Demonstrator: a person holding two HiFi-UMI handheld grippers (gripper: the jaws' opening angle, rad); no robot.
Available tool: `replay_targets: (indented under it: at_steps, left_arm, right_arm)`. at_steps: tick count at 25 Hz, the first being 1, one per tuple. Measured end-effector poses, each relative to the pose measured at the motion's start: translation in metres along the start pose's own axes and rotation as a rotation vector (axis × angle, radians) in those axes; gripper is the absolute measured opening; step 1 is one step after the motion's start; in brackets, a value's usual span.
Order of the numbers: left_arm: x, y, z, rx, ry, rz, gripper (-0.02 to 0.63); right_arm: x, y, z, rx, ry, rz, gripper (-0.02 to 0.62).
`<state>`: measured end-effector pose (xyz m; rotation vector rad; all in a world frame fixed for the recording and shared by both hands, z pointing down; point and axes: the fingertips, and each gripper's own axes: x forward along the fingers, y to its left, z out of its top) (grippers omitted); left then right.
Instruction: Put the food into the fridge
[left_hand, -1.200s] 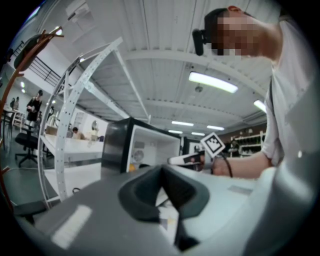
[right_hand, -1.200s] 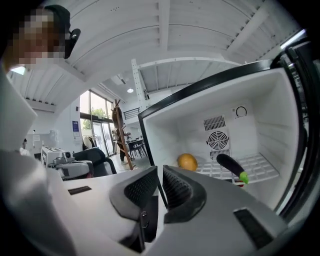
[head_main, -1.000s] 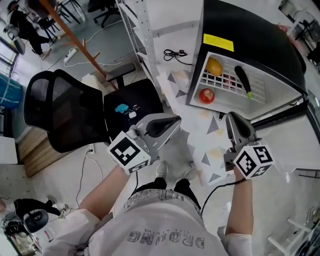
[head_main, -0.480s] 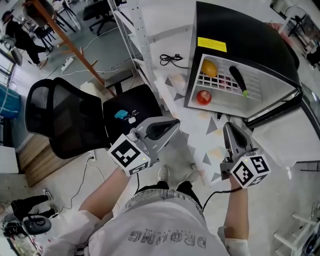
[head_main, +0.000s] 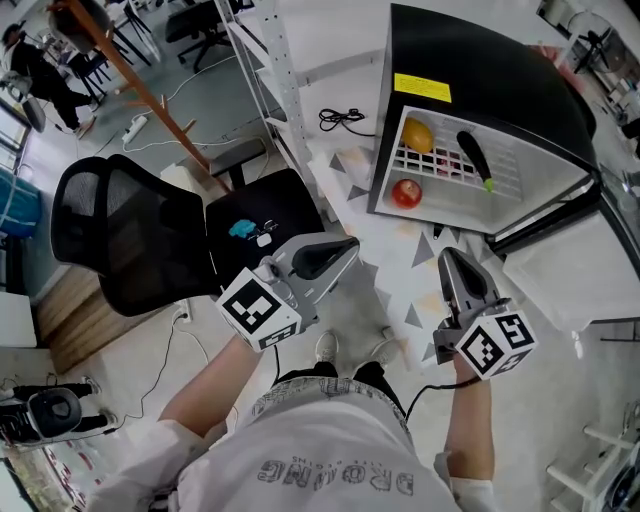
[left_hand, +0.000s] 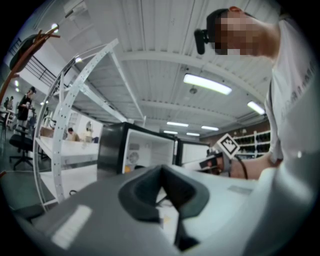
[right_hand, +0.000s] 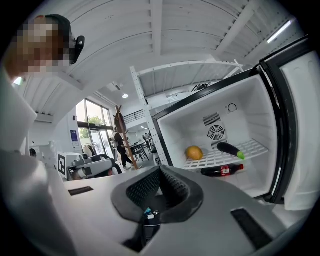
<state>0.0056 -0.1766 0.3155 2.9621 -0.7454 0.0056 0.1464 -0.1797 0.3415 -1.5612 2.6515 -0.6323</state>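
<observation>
Right tool (head_main: 448, 258) closed, empty; left tool (head_main: 350, 244) likewise. Both held clear of open fridge (head_main: 480, 90), likely because orange (head_main: 419, 136) and eggplant (head_main: 472, 155) already shelved.

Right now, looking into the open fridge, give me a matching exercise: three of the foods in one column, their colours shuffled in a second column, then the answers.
Column one:
1. orange
2. eggplant
3. bottle

Column two:
A. dark with a red label
B. orange-yellow
C. purple-black with a green end

Pairs: 1-B, 2-C, 3-A.
</observation>
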Motion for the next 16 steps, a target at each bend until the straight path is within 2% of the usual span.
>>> replay_targets:
  at_steps: [16]
  left_arm:
    - [0.001,-0.004,0.0,-0.005,-0.016,0.005,0.006]
  right_arm:
    - [-0.002,0.015,0.009,-0.014,-0.006,0.032,0.003]
